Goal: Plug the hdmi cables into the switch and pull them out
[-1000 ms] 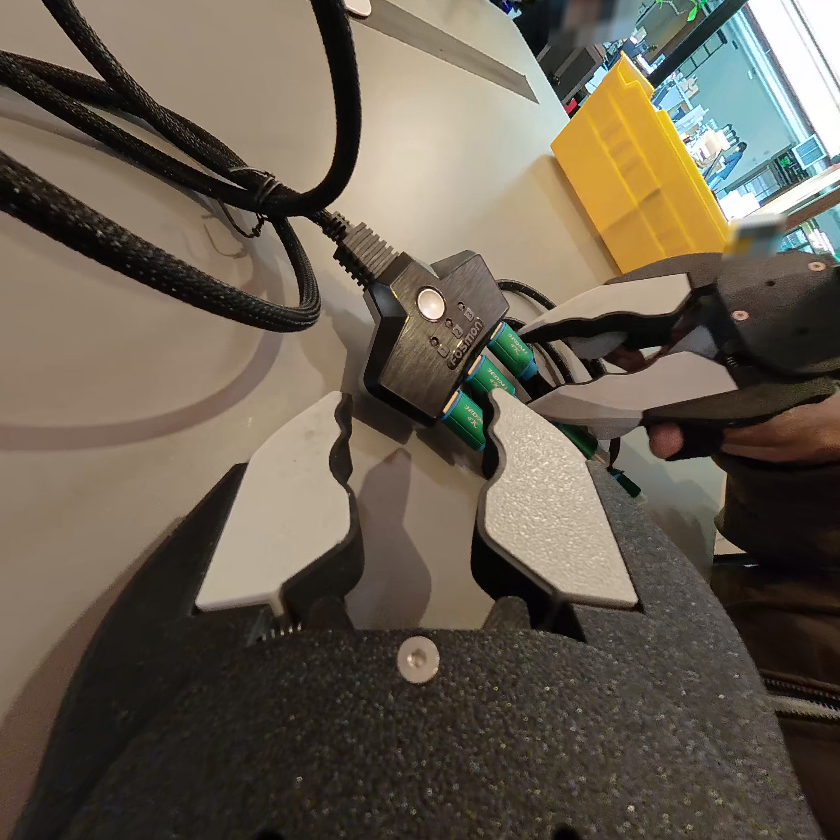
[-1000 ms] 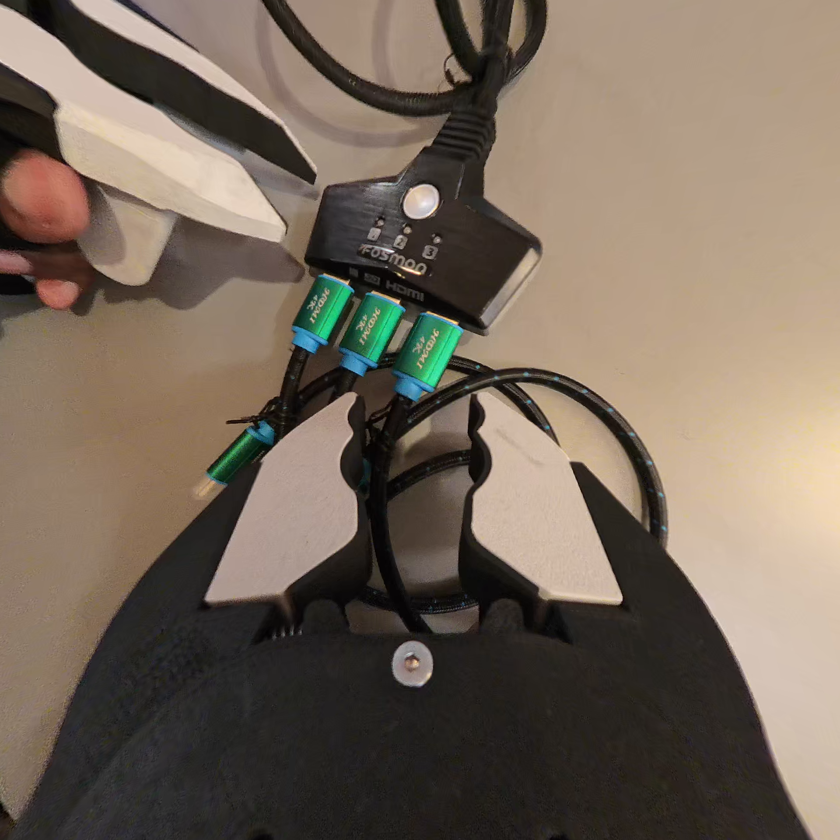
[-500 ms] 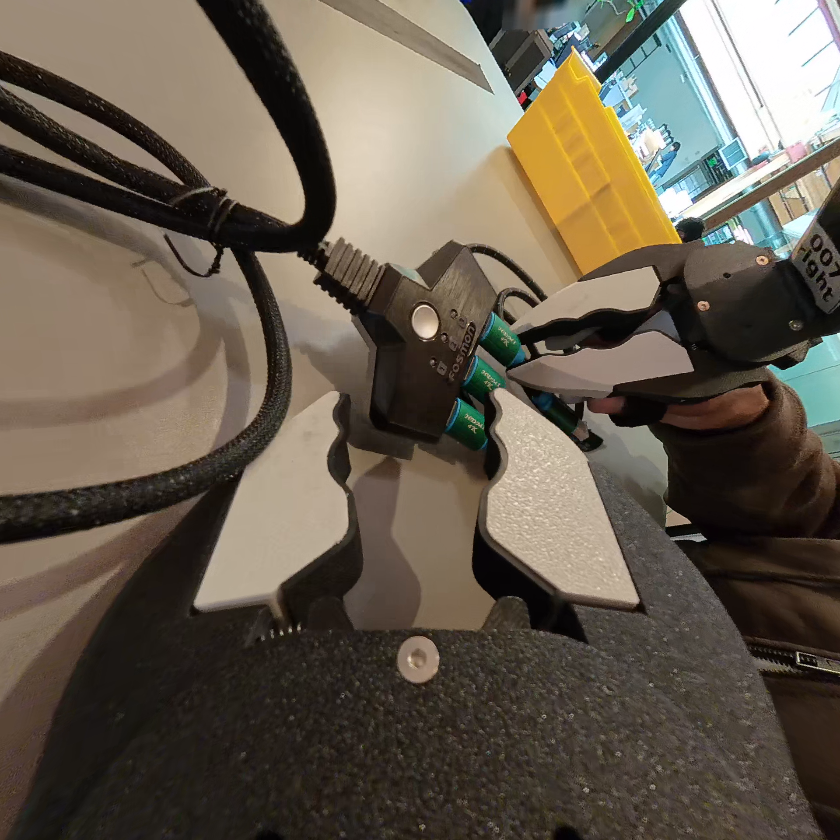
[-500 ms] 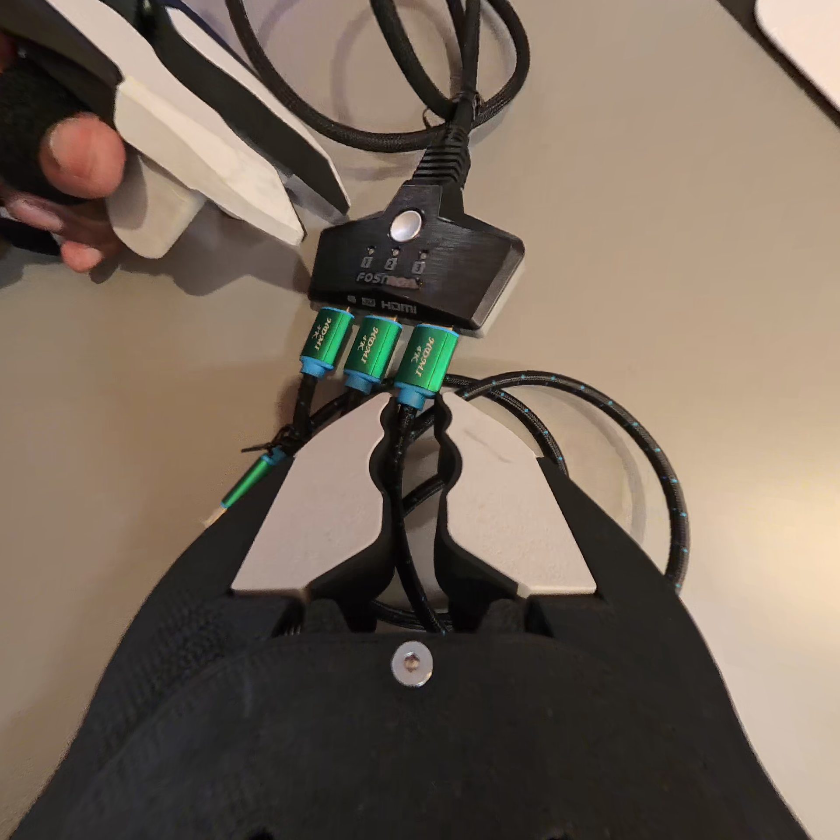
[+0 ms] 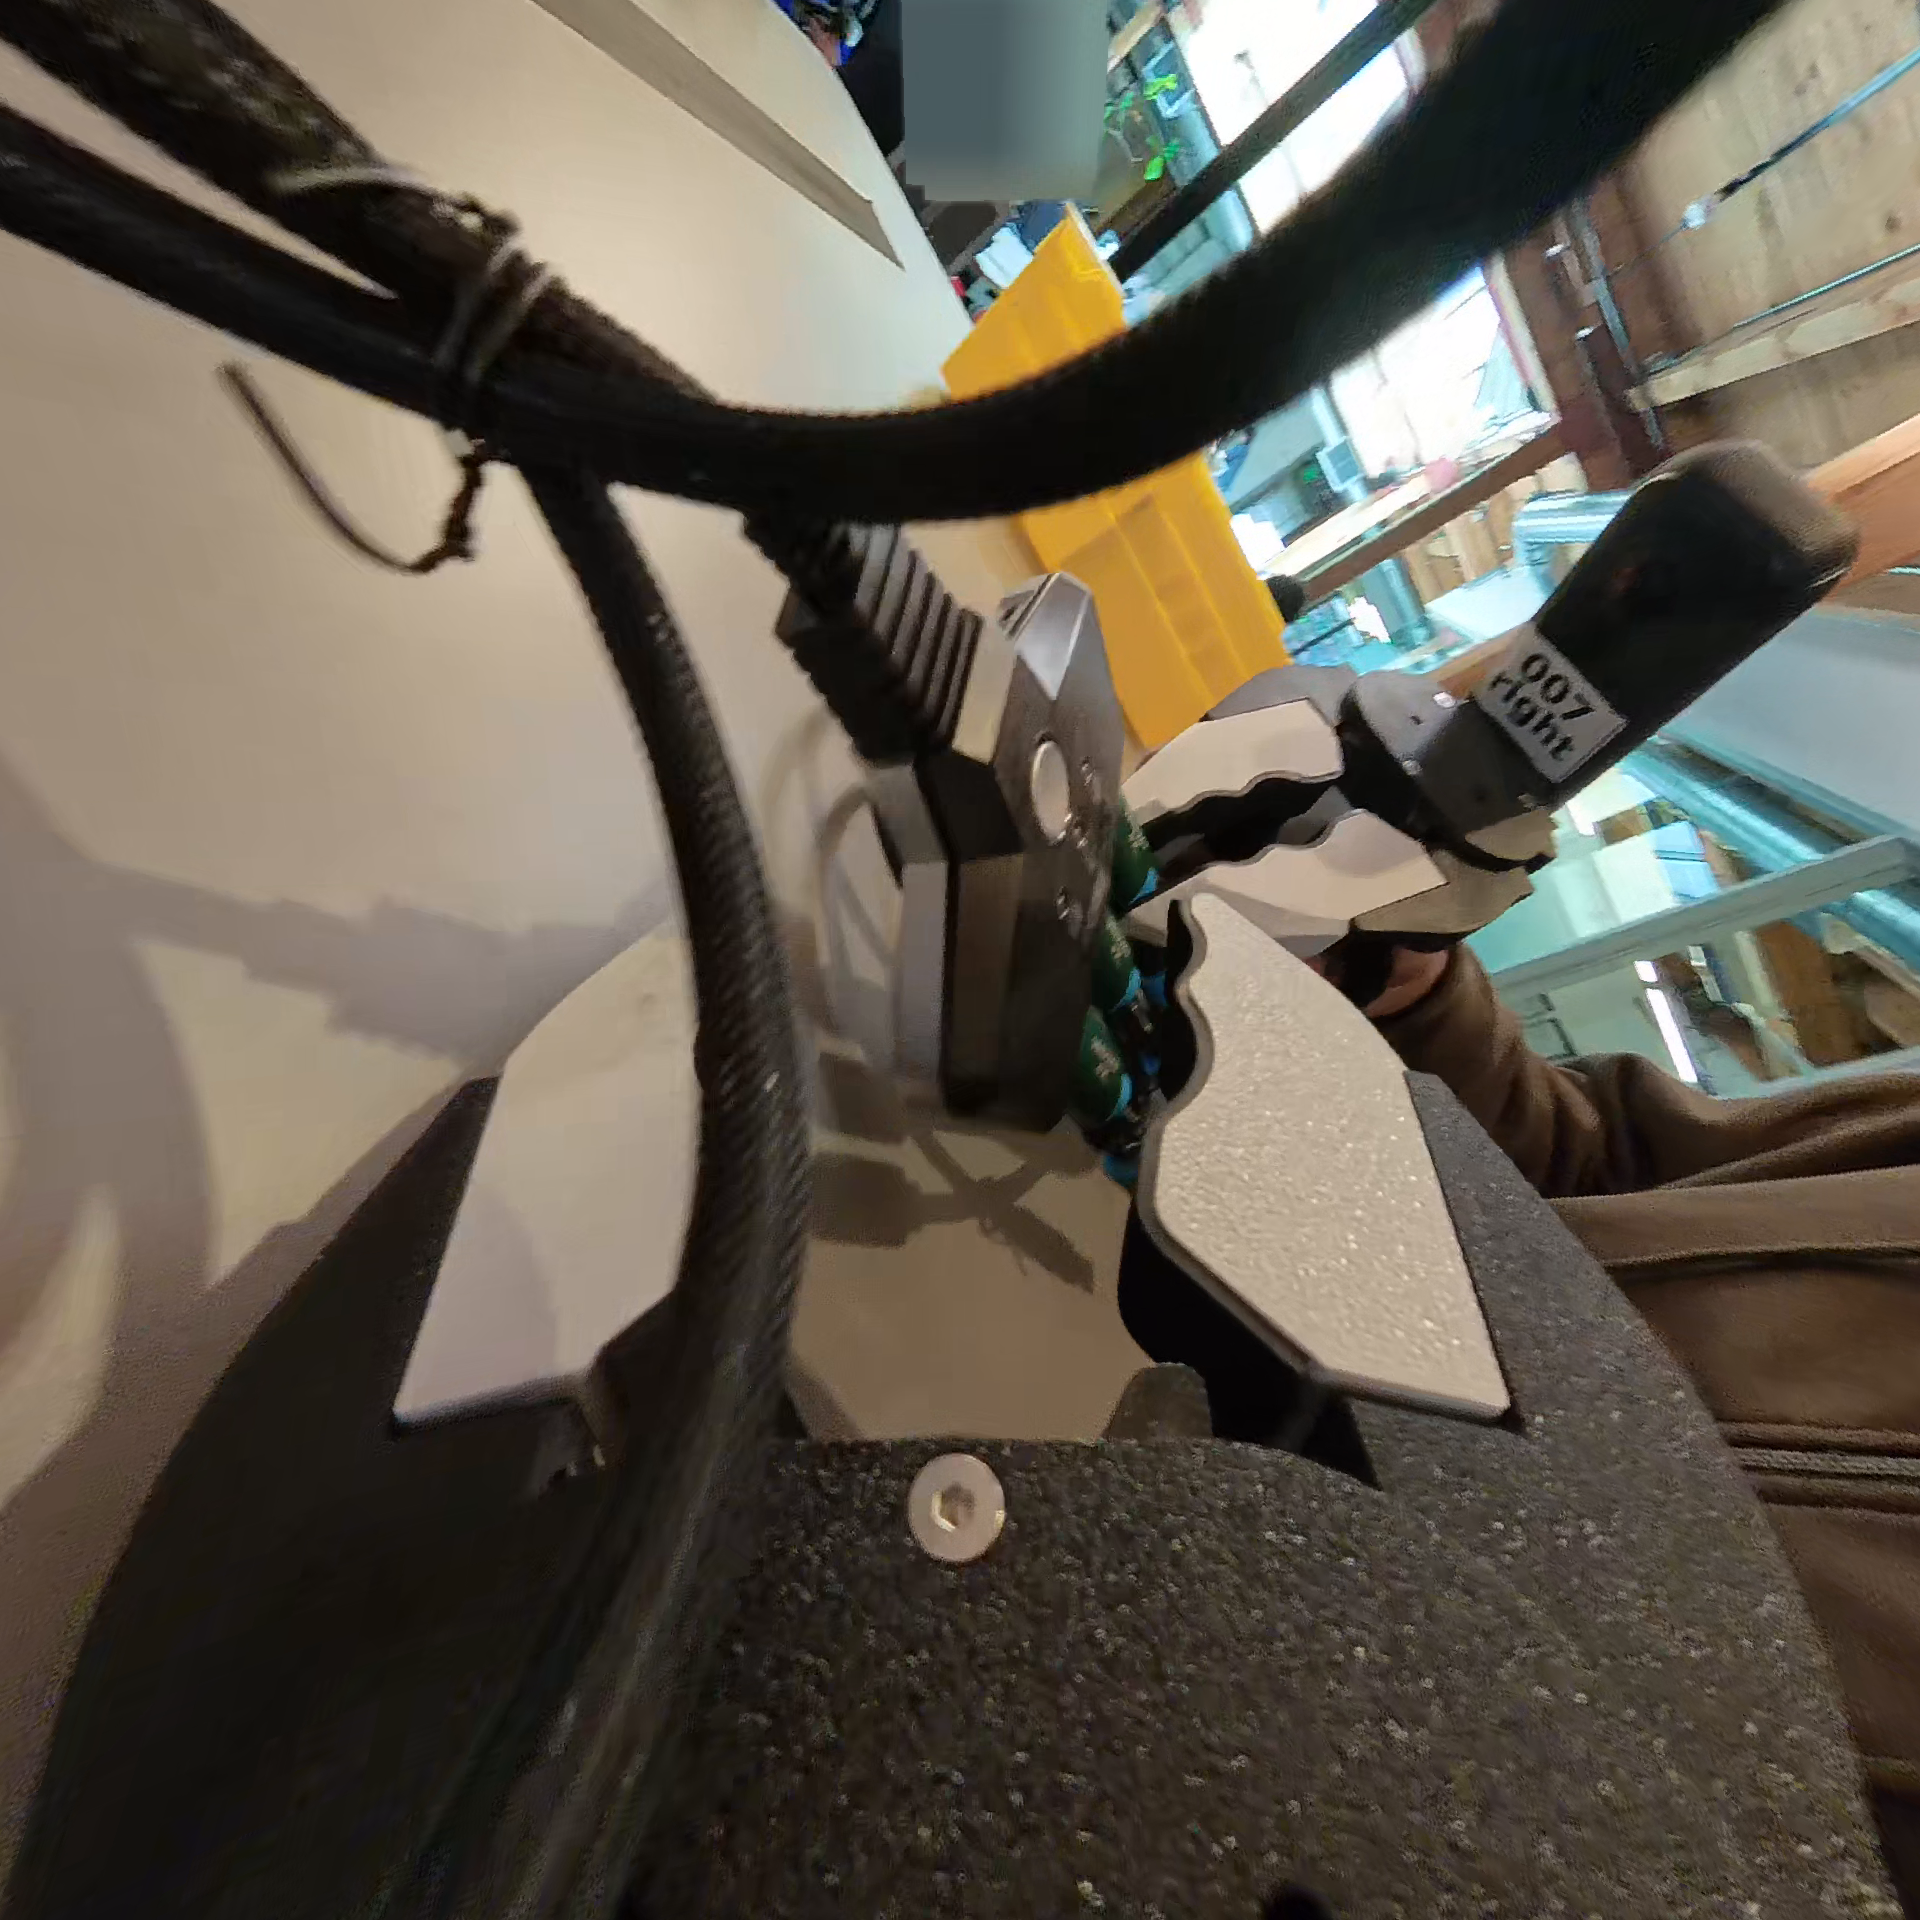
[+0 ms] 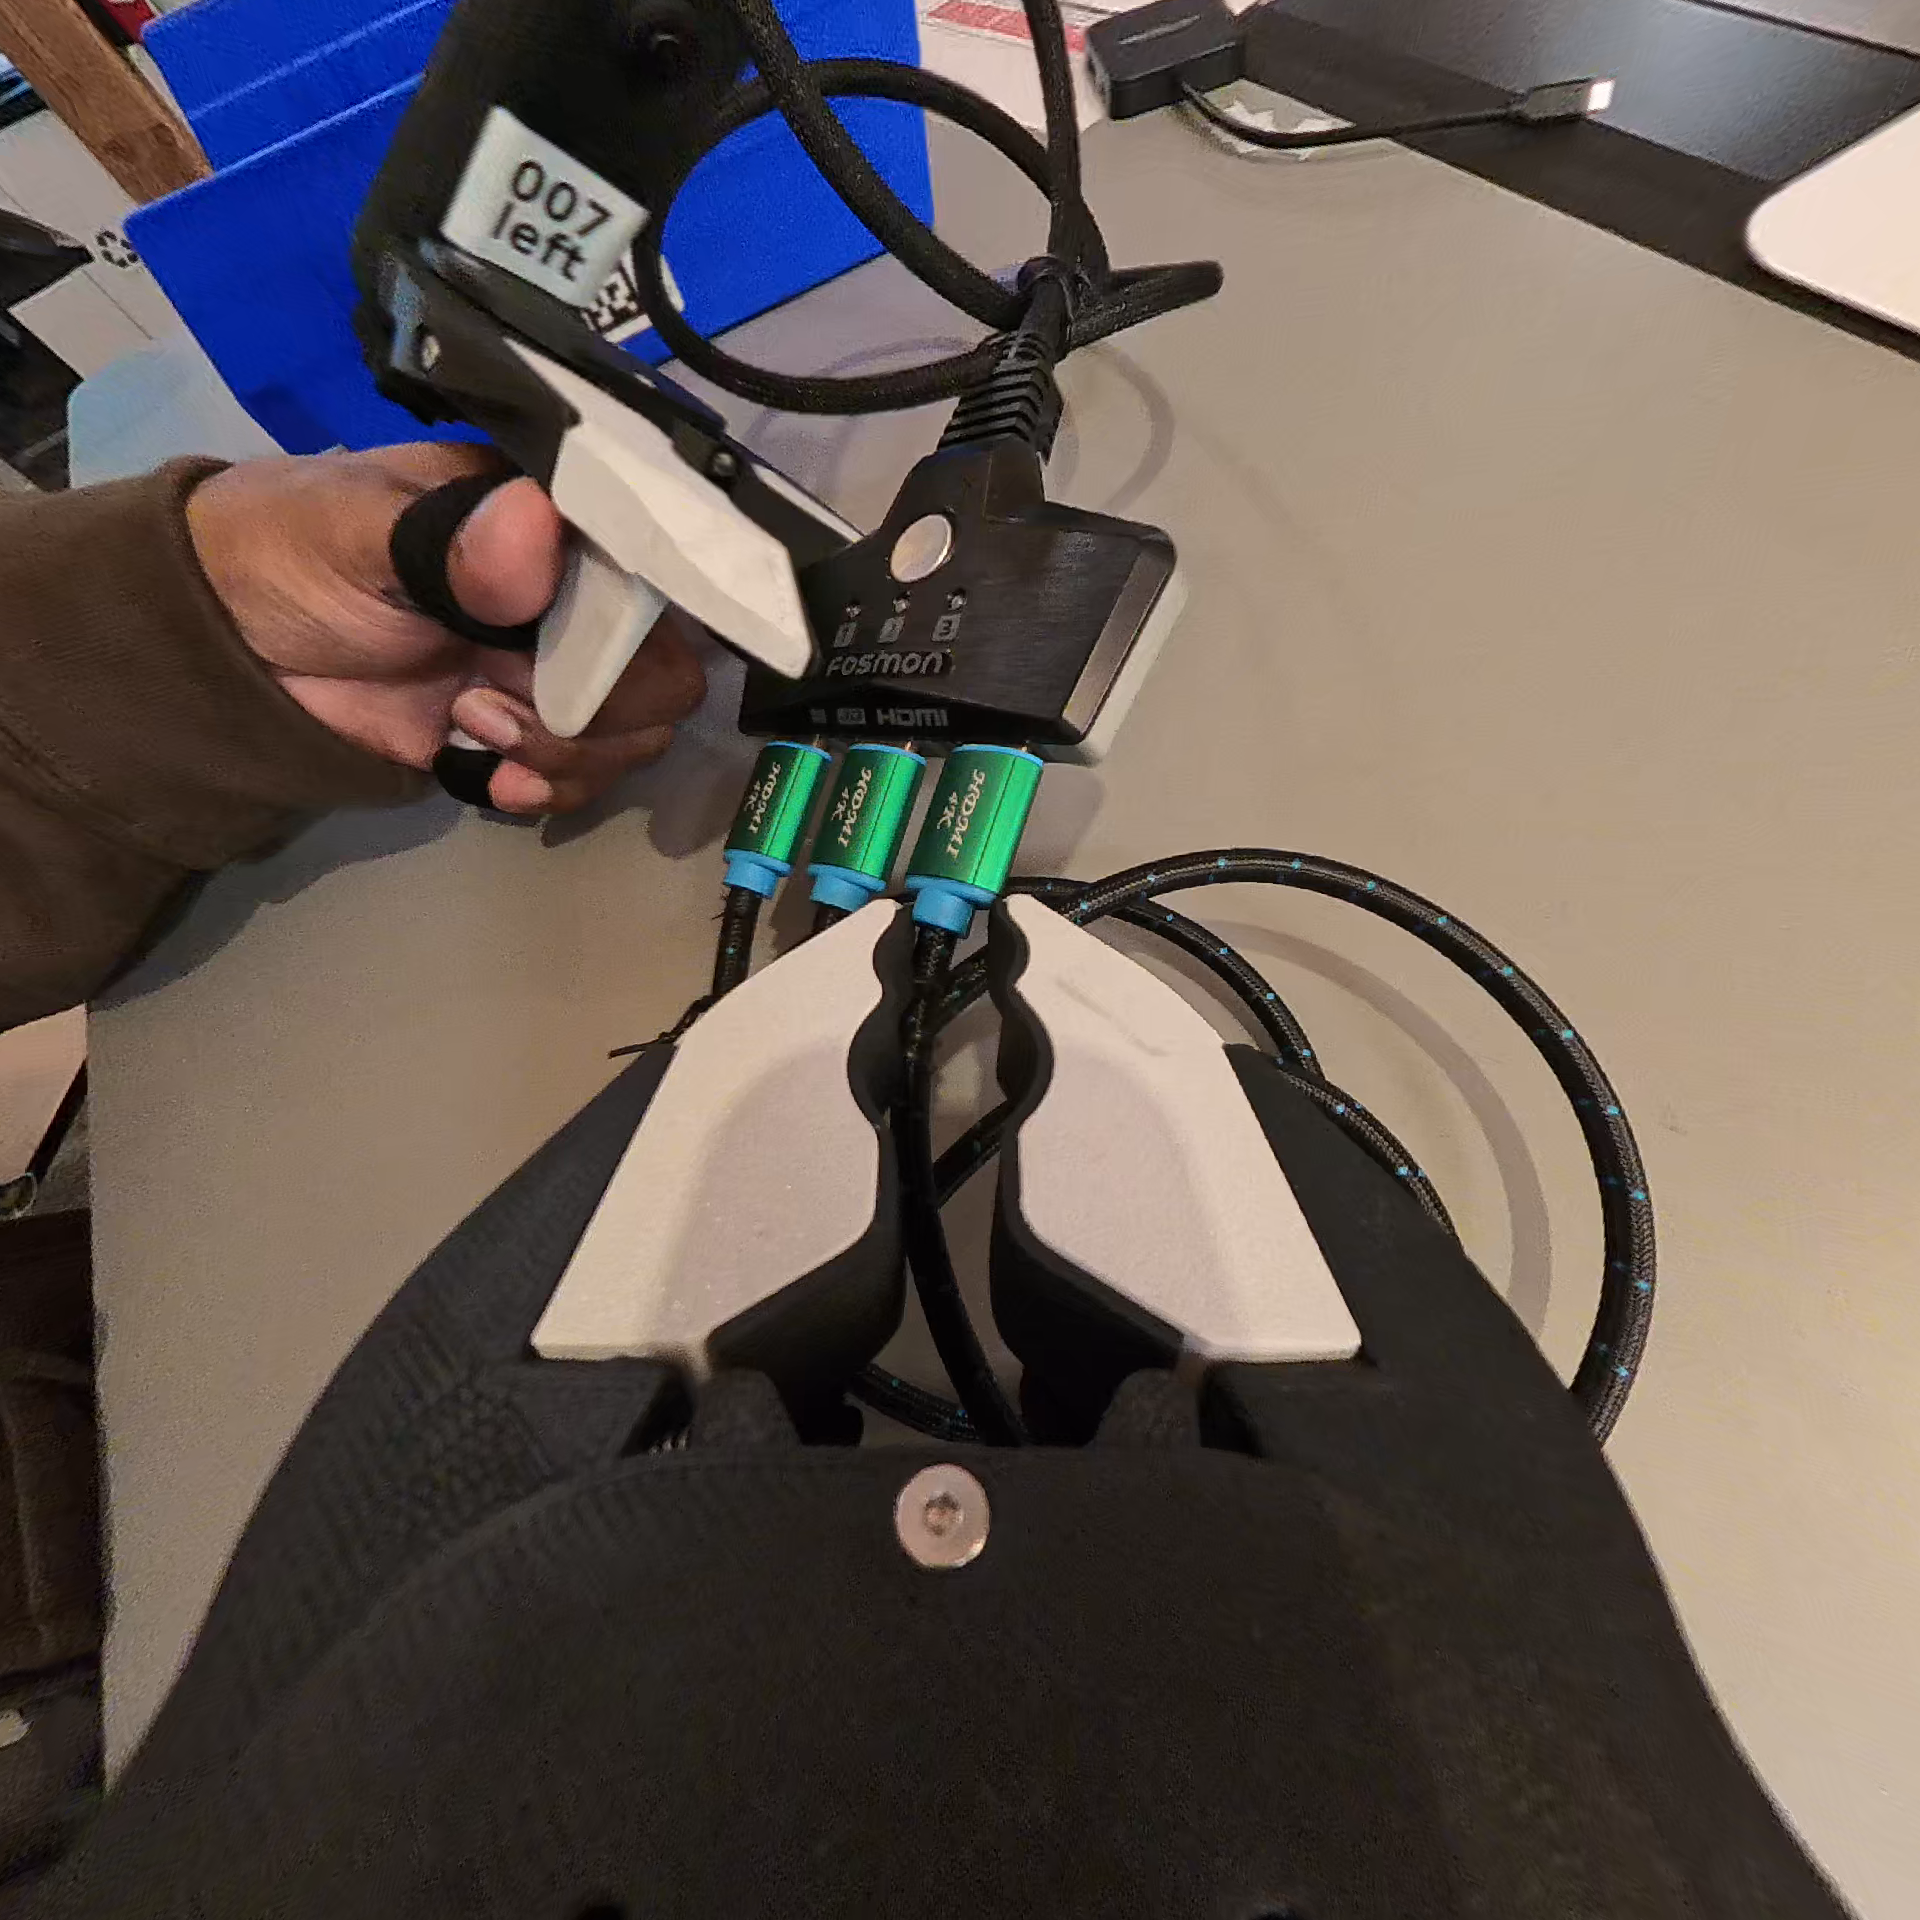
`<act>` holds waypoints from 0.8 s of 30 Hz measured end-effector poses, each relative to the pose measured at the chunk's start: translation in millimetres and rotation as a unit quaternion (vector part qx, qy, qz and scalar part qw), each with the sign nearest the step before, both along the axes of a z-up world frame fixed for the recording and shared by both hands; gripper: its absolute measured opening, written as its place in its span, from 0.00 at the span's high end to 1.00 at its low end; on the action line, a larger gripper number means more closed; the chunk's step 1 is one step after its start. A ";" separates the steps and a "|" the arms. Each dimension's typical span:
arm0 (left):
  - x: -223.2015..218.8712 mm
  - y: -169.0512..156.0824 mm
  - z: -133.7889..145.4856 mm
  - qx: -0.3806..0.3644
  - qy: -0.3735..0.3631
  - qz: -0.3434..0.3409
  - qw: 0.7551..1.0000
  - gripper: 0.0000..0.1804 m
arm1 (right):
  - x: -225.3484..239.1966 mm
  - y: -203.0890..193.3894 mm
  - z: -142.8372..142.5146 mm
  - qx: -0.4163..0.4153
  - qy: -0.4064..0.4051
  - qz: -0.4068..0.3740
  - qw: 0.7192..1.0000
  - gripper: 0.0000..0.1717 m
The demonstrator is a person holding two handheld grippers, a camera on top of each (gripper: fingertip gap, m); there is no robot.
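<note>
A black switch box (image 6: 997, 613) with a round silver button has three green plugs (image 6: 862, 810) in its near edge and a thick black braided cable (image 6: 997, 395) at its far end. My right gripper (image 6: 951, 925) is shut on the thin black braided cable just behind the rightmost green plug (image 6: 971, 821). It also shows in the left wrist view (image 5: 1143, 847), closed at the plugs. My left gripper (image 5: 925, 956) is open wide, with the box (image 5: 1039, 883) standing between its fingers and not pressed. The thick cable (image 5: 727, 935) crosses and hides part of its left finger. The left gripper (image 6: 691, 681) shows at the box's left corner.
The grey table (image 6: 1455, 520) carries loops of thin blue-flecked cable (image 6: 1455, 935) right of my right gripper. A yellow bin (image 5: 1143, 561) stands beyond the box and a blue bin (image 6: 260, 281) behind the left gripper. A black device (image 6: 1164, 52) and a white object (image 6: 1839, 239) lie far right. My hands' fingertips stand some 6 cm from each other.
My left jaws opened wider and moved forward around the box. My right jaws closed from open onto the cable behind the rightmost plug. The box now stands tilted up from the table.
</note>
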State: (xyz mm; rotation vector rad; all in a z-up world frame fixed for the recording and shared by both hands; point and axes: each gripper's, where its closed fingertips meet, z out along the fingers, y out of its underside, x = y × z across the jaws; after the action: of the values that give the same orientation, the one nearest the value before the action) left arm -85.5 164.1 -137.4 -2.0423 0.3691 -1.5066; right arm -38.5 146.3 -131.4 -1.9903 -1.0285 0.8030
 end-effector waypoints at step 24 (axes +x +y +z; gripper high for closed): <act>18.4 2.1 14.1 -0.078 -0.123 0.013 0.989 0.87 | 2.2 -3.4 -17.7 0.094 -0.157 0.000 0.983 0.95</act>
State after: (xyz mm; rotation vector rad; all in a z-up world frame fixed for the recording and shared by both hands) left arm -67.2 166.2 -123.3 -1.9367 0.1298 -1.7967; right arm -36.3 142.9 -149.1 -1.9887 -1.2337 0.3798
